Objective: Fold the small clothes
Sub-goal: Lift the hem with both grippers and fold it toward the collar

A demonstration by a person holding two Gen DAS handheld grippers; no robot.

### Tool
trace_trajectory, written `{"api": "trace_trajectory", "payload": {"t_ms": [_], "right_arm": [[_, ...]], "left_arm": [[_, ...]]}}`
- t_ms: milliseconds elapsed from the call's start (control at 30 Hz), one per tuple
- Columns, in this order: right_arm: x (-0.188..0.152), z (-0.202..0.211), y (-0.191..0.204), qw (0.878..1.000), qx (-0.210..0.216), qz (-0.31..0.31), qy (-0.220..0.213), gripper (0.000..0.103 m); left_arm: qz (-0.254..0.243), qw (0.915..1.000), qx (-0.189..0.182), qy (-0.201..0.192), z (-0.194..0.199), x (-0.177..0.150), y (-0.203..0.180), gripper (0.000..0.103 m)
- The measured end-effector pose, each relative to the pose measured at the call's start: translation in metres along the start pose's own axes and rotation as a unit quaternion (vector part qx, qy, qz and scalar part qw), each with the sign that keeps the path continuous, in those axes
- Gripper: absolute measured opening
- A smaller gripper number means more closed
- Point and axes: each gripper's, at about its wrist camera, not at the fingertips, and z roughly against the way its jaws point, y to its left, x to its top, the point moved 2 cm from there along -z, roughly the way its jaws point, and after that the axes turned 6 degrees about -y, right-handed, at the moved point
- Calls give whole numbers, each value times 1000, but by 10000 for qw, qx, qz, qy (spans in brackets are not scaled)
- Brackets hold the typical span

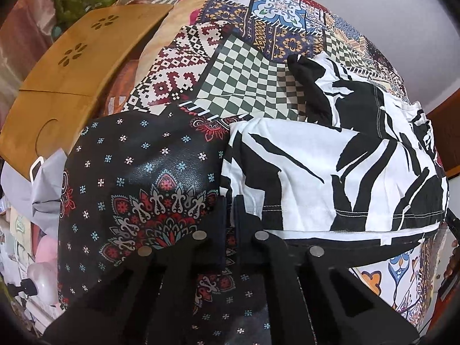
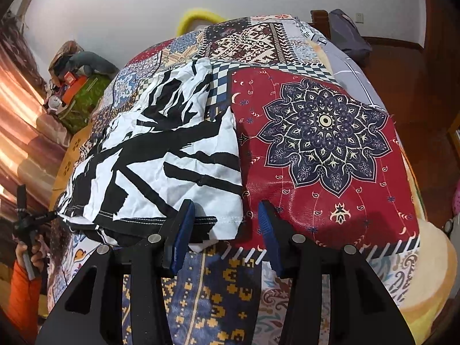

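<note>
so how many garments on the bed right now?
1 visible: the black-and-white garment, lying on the patchwork cover, its near hem between the two tools. Left tool is shut at its left corner, right tool open. More could lie underneath.

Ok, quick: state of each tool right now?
Left tool: shut; any grip on the black-and-white patterned cotton garment cannot be told.
Right tool: open, holding nothing.

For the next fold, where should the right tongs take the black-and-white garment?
Grip the stitched hem corner of the black-and-white garment nearest the right tongs, coming from the near edge. That corner hangs free over the patchwork cloth, and the open jaws already straddle it.
</note>
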Motion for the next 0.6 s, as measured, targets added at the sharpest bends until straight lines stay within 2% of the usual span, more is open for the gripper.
{"api": "trace_trajectory", "payload": {"t_ms": [100,167,200,400,600], "right_arm": [[-2,0,4,9999,30,140,54,37],[-4,-3,7,9996,21,263,133,15],[-4,-3,9,9994,5,320,148,10],[4,16,21,9981,9,574,-215,5],[31,45,40,9936,71,893,-686,4]], "left_arm": [[4,10000,18,-87,5,0,-1,3],[-44,9998,75,-189,12,1,-4,2],[-66,9996,95,-241,15,1,-5,2],[-125,9968,149,-774,55,14,-9,2],[-224,9915,169,-1270,93,42,-16,2]]}}
